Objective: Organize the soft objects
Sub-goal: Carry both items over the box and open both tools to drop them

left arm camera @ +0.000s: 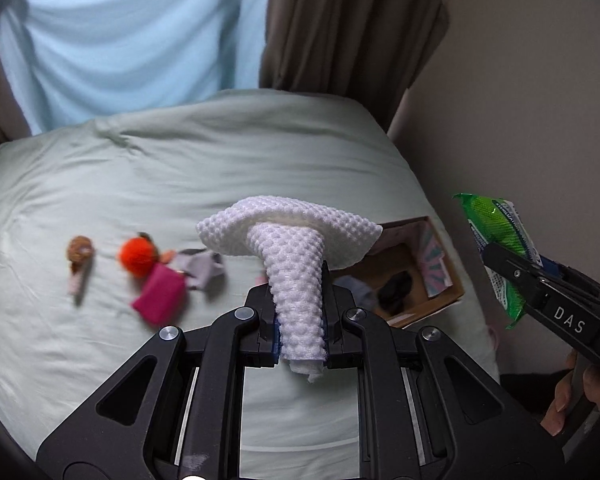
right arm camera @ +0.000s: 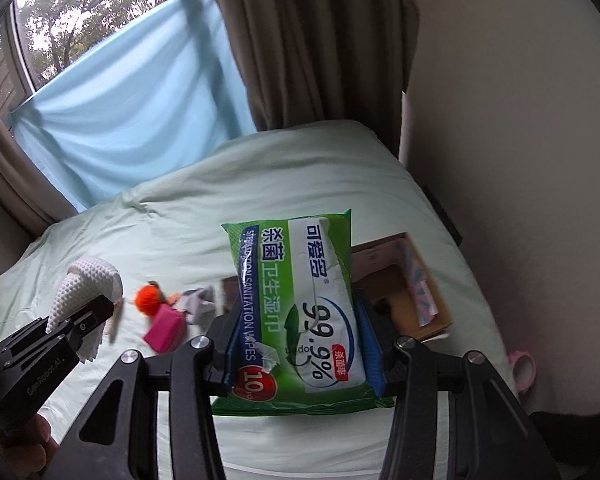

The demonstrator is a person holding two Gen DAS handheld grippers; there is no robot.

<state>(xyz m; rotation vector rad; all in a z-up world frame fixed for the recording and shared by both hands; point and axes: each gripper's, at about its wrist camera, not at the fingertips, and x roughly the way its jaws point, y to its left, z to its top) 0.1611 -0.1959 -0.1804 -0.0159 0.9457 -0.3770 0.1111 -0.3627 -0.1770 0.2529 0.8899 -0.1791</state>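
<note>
Left gripper (left arm camera: 300,320) is clamped on the white waffle cloth (left arm camera: 288,232), right gripper (right arm camera: 296,344) on the wipes pack (right arm camera: 296,300), both above the bed (box (left arm camera: 416,280) sits ahead), so lower them straight in before letting go.

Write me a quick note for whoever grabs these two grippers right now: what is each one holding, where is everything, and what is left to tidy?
Left gripper: shut on the white waffle cloth, held above the bed.
Right gripper: shut on the green wipes pack, also in the air.
Cardboard box: open on the bed to the right, with a few things already inside.
Still on the bed: orange pompom toy, pink pouch, grey cloth, small brown doll.
Left to do: probably drop both held items in the box, then gather the rest.
</note>
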